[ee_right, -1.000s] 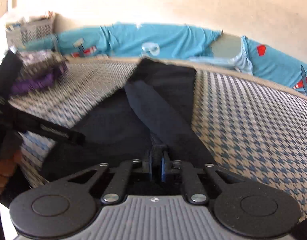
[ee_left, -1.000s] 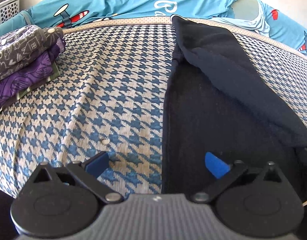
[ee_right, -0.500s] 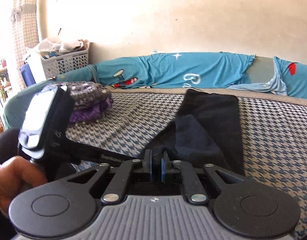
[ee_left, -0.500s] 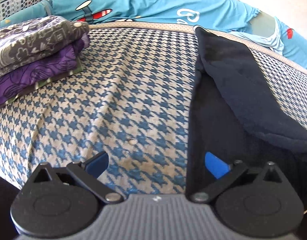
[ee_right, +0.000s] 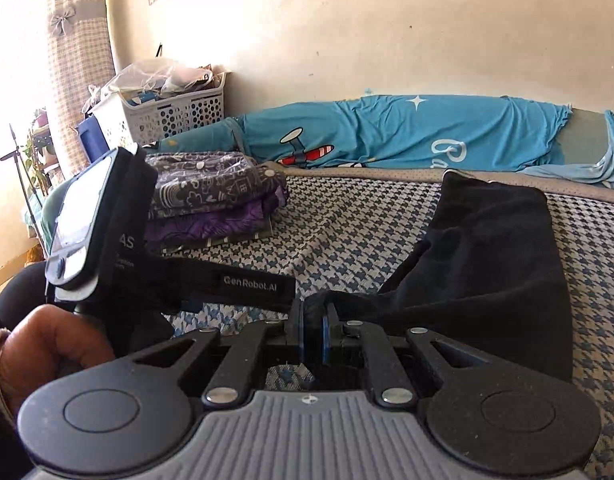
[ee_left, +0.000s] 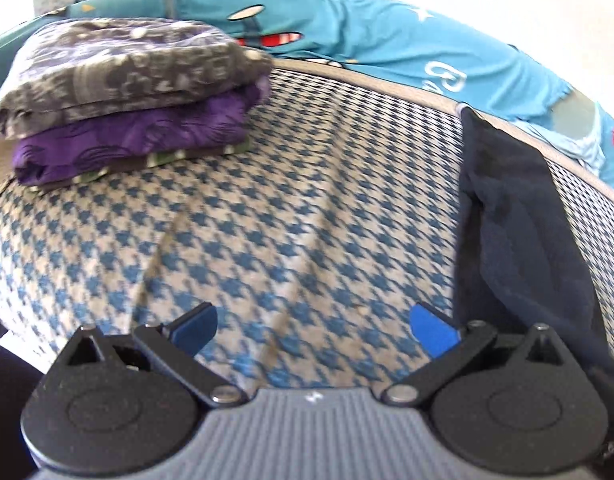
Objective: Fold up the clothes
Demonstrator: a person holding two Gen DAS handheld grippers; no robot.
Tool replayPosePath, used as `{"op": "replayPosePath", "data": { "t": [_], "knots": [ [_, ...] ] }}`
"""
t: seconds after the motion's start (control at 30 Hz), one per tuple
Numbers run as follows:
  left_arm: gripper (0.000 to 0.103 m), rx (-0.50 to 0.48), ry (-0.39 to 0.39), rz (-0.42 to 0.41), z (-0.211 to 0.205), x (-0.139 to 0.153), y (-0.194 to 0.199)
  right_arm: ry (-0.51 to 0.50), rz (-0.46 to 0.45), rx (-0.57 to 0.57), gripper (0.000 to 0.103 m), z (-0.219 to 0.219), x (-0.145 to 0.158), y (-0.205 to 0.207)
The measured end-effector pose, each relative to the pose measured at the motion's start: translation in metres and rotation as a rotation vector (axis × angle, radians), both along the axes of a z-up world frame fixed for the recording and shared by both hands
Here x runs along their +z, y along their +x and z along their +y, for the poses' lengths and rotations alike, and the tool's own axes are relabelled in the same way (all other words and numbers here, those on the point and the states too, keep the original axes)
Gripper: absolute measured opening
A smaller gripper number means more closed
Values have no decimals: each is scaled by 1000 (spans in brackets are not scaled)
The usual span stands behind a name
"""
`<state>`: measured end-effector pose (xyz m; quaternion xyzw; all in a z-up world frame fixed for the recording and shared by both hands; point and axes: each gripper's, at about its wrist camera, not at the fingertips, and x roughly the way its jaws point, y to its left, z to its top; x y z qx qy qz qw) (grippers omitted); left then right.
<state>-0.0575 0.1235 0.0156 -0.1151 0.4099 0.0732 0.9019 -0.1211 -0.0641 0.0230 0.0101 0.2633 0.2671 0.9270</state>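
A black garment (ee_right: 491, 256) lies lengthwise on the houndstooth bed cover (ee_right: 347, 224), its near end lifted off the bed. My right gripper (ee_right: 313, 332) is shut on that lifted near edge. In the left wrist view the same black garment (ee_left: 515, 216) runs along the right side. My left gripper (ee_left: 313, 326) is open over bare cover, left of the garment, with nothing between its blue pads (ee_left: 431, 334). In the right wrist view the left gripper's body (ee_right: 147, 264) shows at the left, held by a hand (ee_right: 47, 344).
A stack of folded clothes (ee_left: 127, 92), grey on purple, sits at the bed's far left corner. A turquoise printed sheet (ee_left: 367, 40) lies bunched along the far edge by the wall. A white laundry basket (ee_right: 163, 112) stands beyond the stack.
The right gripper has lifted and pulled the garment's near end toward the left. The left gripper has swung left, off the garment and toward the folded stack.
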Motion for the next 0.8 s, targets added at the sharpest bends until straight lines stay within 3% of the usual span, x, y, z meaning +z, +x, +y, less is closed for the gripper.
{"op": "replayPosePath", "data": {
  "t": [0.17,0.4,0.5,0.8],
  "knots": [
    [103,4,-13,-3,4,1,0,-42,45,23,11,14,-27,3],
    [103,-11,-15,-2,0,0,1,-117,153,118,30,23,-52,7],
    [103,-15,-17,0,-2,-1,1,-136,150,144,31,20,-49,2],
    [103,-39,-10,8,-13,-3,6,-157,120,2,33,-19,-31,-7]
  ]
}}
